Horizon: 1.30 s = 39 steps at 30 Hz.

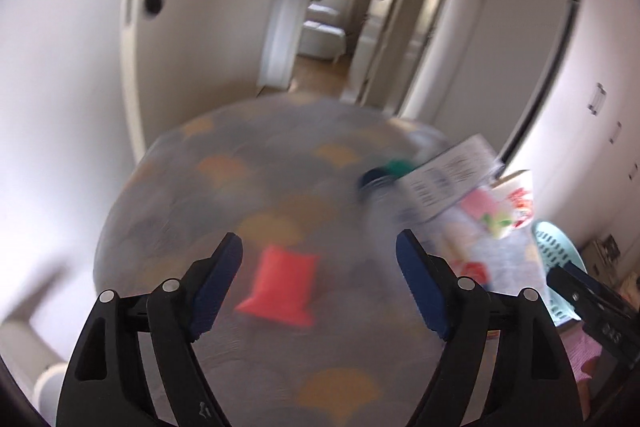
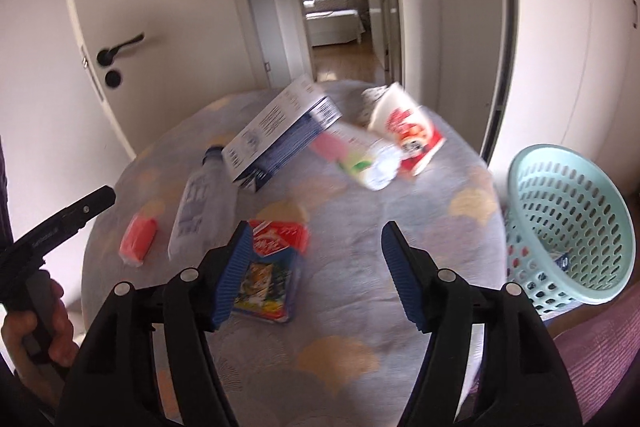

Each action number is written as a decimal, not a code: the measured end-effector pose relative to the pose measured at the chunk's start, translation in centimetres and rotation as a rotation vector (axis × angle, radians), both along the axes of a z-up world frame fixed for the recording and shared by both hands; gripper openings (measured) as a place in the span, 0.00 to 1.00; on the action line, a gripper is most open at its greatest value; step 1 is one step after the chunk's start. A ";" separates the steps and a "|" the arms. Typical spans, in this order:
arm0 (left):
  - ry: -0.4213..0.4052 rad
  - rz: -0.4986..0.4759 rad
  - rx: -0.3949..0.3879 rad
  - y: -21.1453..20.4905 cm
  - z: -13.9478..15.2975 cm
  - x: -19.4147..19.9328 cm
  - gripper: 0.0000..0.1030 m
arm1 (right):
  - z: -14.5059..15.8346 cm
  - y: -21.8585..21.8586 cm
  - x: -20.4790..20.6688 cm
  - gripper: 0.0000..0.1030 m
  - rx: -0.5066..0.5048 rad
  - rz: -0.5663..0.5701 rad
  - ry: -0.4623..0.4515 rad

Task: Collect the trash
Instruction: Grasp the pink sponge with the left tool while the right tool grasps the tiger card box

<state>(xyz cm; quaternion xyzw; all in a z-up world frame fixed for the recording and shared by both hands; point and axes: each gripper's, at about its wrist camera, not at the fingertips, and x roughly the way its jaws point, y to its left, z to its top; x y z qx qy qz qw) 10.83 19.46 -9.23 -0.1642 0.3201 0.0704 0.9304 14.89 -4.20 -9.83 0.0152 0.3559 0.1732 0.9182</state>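
Observation:
Trash lies on a round table with a grey patterned cloth. In the right wrist view there are a red packet, a clear plastic bottle, a blue-and-white box, a red-and-white paper cup, a crushed clear bottle and a colourful wrapper. My right gripper is open above the wrapper. A pale green perforated basket stands at the table's right. My left gripper is open, with the red packet between its fingers' line of sight. The left view is blurred.
A white door with a black handle is behind the table on the left. An open doorway leads down a corridor to another room. White cupboards line the right wall. A purple mat lies at the lower right.

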 end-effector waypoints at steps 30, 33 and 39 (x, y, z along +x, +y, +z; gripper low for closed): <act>0.130 -0.067 0.076 0.0 -5.4 1.4 0.37 | -5.0 5.1 1.9 0.75 -0.048 0.068 0.155; 0.122 -0.071 0.068 -0.1 -5.1 1.3 0.37 | -5.8 6.1 2.0 0.75 -0.100 0.060 0.162; 0.046 -0.122 -0.023 0.3 -4.1 0.5 0.37 | -6.4 6.8 1.9 0.61 -0.151 0.067 0.170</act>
